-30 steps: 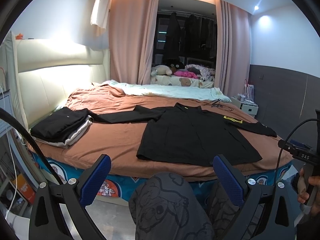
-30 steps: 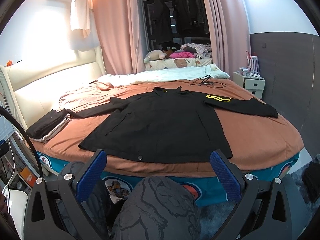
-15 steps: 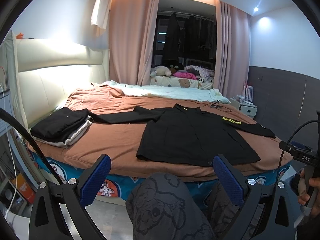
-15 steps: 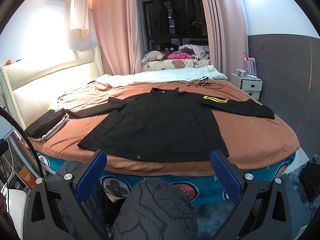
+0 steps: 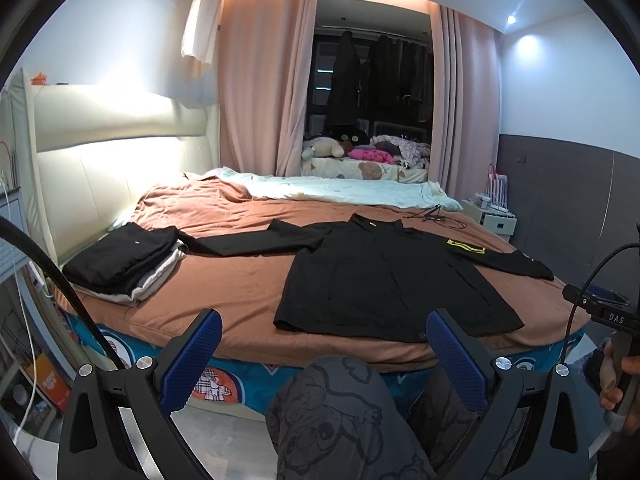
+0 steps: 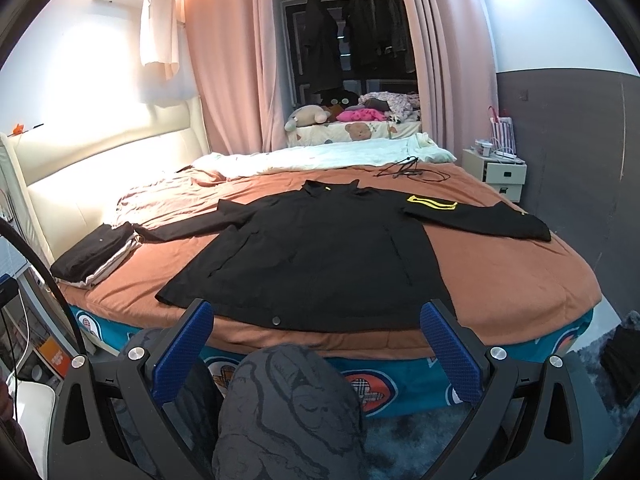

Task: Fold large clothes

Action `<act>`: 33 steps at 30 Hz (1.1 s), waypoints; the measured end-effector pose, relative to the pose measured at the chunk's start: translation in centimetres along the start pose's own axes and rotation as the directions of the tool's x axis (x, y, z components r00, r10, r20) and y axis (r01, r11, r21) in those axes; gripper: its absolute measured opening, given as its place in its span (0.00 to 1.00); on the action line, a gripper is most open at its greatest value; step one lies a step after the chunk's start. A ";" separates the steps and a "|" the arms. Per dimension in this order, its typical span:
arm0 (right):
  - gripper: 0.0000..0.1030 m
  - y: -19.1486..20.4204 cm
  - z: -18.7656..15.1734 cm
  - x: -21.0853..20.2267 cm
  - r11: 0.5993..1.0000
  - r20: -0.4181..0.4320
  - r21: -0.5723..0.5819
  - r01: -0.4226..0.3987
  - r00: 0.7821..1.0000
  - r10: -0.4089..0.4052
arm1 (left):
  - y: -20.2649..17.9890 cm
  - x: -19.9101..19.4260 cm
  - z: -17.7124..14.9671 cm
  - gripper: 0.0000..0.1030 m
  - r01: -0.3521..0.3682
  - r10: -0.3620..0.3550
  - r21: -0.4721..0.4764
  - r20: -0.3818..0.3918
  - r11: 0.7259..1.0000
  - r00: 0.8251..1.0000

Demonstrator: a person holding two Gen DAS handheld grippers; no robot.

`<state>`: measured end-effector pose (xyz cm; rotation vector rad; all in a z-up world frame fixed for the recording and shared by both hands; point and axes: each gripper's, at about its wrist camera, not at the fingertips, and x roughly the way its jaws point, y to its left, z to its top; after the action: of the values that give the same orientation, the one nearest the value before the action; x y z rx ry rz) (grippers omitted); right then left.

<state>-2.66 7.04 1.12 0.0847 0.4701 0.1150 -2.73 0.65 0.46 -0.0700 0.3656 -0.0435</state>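
Observation:
A large black jacket lies flat on the brown bed, sleeves spread to both sides, a yellow patch on the right sleeve. My left gripper is open and empty, held before the bed's near edge, short of the jacket's hem. My right gripper is also open and empty, just short of the hem. A person's knee in patterned grey trousers shows between the fingers in each view.
A stack of folded clothes sits at the bed's left end by the cream headboard. A pale quilt and a black cable lie at the far side. A white nightstand stands right. A hand holds the other gripper's handle.
Both grippers have drifted slightly, so the bed and jacket sit a little lower and farther in view. Both stay open and empty. The jacket has not moved.

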 end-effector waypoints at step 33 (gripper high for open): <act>1.00 0.7 12.2 23.7 0.992 -0.117 -0.005 -0.130 0.985 0.128 | 7.4 18.4 7.5 1.00 -0.142 0.126 -0.103 -0.150 0.984 0.981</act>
<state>23.86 10.17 1.43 0.0964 0.5802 0.2512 17.38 7.44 0.38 -0.1551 0.5150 0.1069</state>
